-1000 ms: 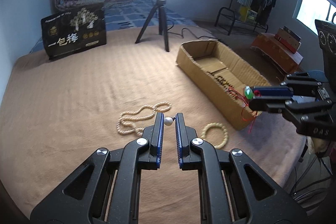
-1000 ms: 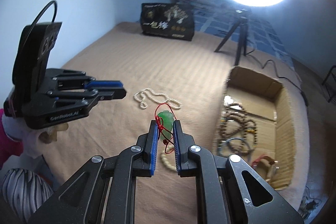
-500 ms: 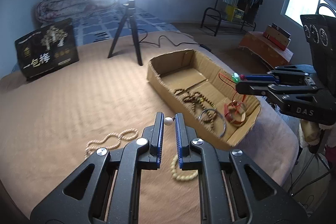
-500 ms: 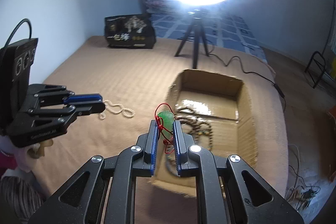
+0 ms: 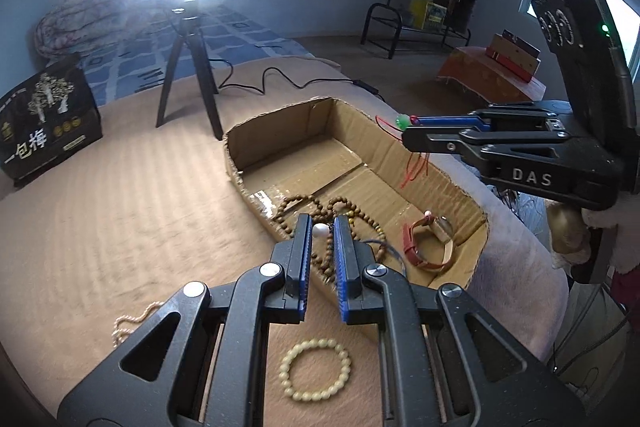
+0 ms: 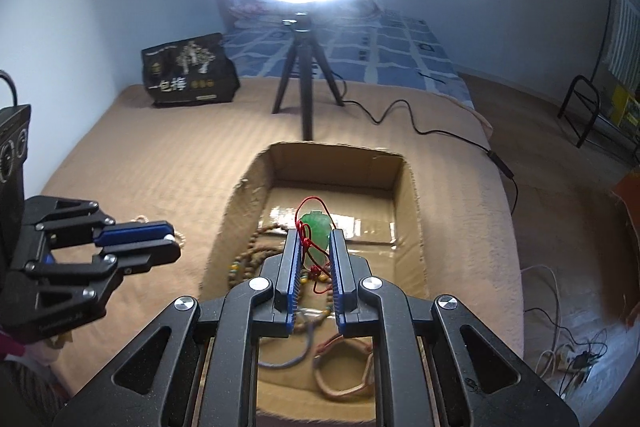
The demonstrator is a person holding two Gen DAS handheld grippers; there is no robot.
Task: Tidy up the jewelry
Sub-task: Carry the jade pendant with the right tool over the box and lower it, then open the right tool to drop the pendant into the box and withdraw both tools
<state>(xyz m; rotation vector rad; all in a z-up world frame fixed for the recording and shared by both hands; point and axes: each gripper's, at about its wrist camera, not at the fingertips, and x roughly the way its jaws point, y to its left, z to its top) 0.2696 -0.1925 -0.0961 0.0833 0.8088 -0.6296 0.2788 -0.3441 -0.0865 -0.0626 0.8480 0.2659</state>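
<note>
Left wrist view: the left tongs (image 5: 320, 227) pinch a small white pearl (image 5: 321, 229) between their blue pads, right at the tips. They hang above the near rim of the cardboard box (image 5: 440, 167), which sits on the bed (image 5: 132, 211). Inside the box lie brown bead strands (image 5: 320, 205) and a red-strapped watch (image 5: 424, 243). A cream bead bracelet (image 5: 316, 369) and part of a pale bead necklace (image 5: 128, 319) lie outside on the bed. The right tongs (image 5: 404, 125) reach in from the right over the box's far wall.

Right wrist view: the right tongs (image 6: 314, 243) clamp a green pendant (image 6: 316, 227) on a red cord (image 6: 306, 223), held over the box's interior. The left tongs (image 6: 170, 241) sit to the left, outside the box wall.

To do the drop well, I judge each piece should be carried clear over the open floor before the pads part. The pearl is small and may bounce, so release it low; let the cord hang free of the tongs first.
</note>
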